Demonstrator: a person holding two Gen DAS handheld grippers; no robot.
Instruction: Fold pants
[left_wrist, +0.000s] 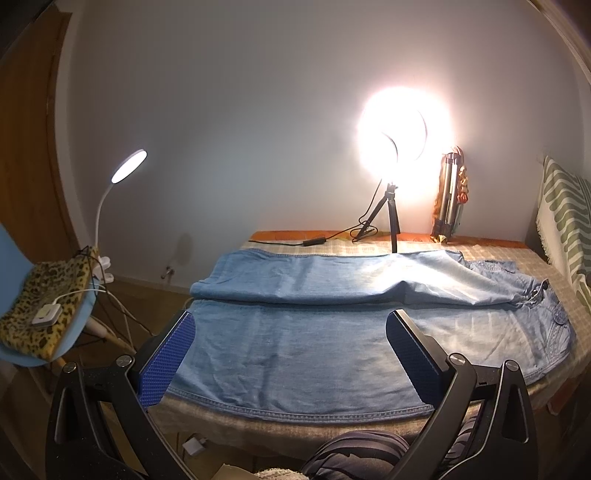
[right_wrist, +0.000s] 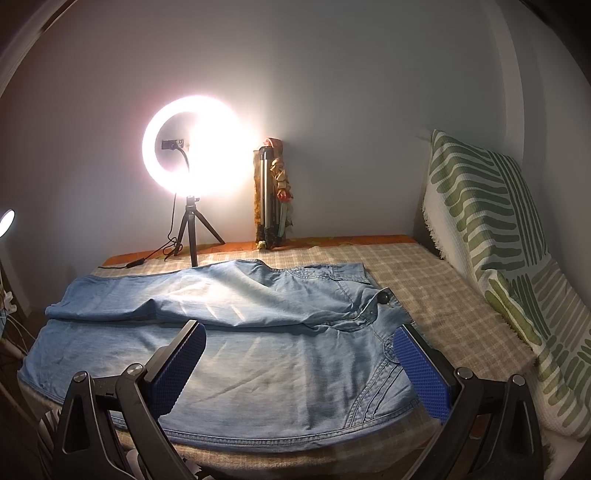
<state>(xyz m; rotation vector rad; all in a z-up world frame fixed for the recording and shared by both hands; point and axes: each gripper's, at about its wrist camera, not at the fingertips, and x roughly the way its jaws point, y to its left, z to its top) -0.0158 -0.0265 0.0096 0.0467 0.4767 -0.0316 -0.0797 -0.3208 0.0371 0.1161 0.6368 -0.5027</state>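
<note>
- Pants (left_wrist: 306, 347) are being kept spread lengthwise on the checked bed cover (right_wrist: 436, 291), ahead of and partly between both sets of jaws — hems out beyond the left gripper's (left_wrist: 291, 332) jaws, waistband by the right gripper (right_wrist: 301, 341).
- Both sets of jaws are being held wide apart, nothing pinched, seemingly for gripping the near edge.
- Far leg is lying doubled over beyond the jaws — likely for folding.

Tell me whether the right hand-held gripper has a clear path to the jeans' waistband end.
Probably yes: the right hand-held gripper is open above the jeans, waistband near its right finger, nothing between.
</note>
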